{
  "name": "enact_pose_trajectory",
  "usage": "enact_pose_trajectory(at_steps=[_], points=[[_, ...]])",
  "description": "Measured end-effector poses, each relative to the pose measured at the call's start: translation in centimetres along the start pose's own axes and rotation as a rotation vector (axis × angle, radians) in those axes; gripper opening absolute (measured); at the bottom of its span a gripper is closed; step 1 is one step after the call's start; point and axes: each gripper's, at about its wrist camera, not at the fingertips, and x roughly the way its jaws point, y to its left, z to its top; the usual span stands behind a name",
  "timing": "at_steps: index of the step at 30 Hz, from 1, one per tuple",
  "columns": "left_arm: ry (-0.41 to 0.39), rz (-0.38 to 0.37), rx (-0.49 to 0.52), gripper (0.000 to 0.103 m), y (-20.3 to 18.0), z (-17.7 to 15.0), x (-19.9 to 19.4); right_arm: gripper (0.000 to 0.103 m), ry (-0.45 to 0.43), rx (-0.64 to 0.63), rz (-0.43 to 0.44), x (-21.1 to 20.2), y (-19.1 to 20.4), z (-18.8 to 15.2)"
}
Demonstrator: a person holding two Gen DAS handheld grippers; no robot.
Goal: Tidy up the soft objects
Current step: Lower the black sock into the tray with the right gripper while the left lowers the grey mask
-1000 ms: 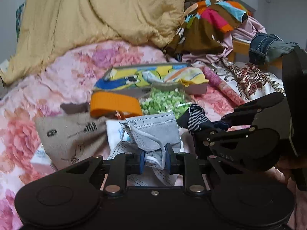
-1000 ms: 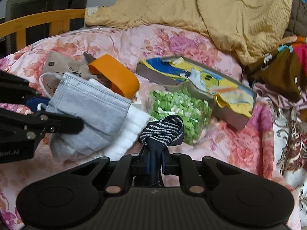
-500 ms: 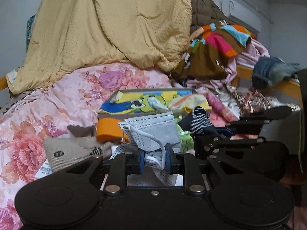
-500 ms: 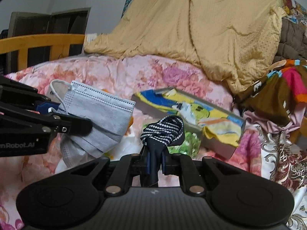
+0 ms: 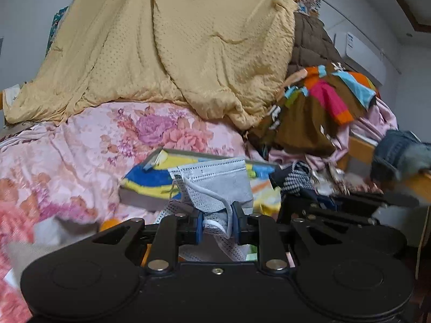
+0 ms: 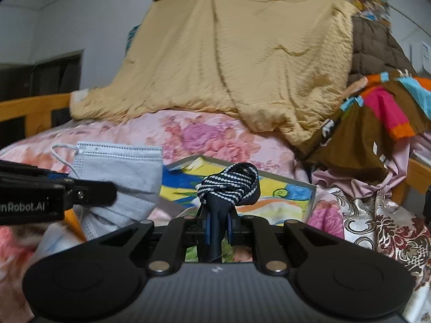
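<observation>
Both hand-held grippers have risen since a second ago: the orange band and the bag of green pieces that lay below the mask then have dropped almost out of sight, and the yellow quilt (image 5: 172,45) now fills the upper view. The left hand-held gripper (image 5: 215,227) is clamped on the grey face mask (image 5: 215,185), whose body stands up above the blue pads with a white ear loop trailing down between them. The right hand-held gripper (image 6: 217,227) is clamped on a dark navy sock with white dots (image 6: 229,185), its bunched end sticking up above the fingers. Mask and sock are held side by side, near each other but apart, both in the air in front of the colourful box (image 6: 291,191), which lies on the pink floral bedspread (image 5: 80,145). From the left wrist view the sock (image 5: 296,180) looks blurred, so its pattern is hard to read there. Behind, to the right, lies a heap of mixed clothes (image 5: 323,107).
</observation>
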Motion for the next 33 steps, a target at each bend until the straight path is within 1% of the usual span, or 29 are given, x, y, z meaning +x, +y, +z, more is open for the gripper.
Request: enact_pose_trajectory(at_steps=[3, 7, 10, 17, 21, 24, 27, 30, 33], points=[[0.002, 0.003, -0.052, 0.023, -0.1, 1.3, 2.9, 0.012, -0.008, 0.055, 0.001, 1.3, -1.9, 0.2], [0.040, -0.029, -0.122, 0.023, -0.1, 2.8, 6.7, 0.012, -0.010, 0.103, -0.007, 3.3, -3.8, 0.3], [0.071, -0.032, -0.173, 0.023, 0.1, 3.4, 9.4, 0.012, -0.013, 0.131, -0.014, 5.0, -5.0, 0.5], [0.086, -0.022, -0.133, 0.024, -1.0, 4.9, 14.9, 0.013, -0.008, 0.186, 0.012, 8.2, -7.3, 0.2], [0.123, -0.021, -0.132, 0.024, -1.5, 5.3, 17.8, 0.013, -0.004, 0.173, 0.010, 10.0, -7.9, 0.0], [0.167, -0.034, -0.162, 0.025, -1.3, 5.4, 19.9, 0.013, 0.007, 0.184, 0.013, 11.1, -8.5, -0.1], [0.188, -0.028, -0.185, 0.026, -1.0, 5.3, 21.3, 0.015, 0.022, 0.195, 0.014, 11.9, -8.8, -0.4], [0.201, -0.014, -0.186, 0.028, -0.9, 4.9, 22.1, 0.016, 0.033, 0.181, 0.008, 12.2, -8.7, -0.6], [0.217, 0.008, -0.186, 0.030, -0.8, 4.4, 22.3, 0.021, 0.045, 0.174, 0.002, 12.4, -8.6, -0.7]])
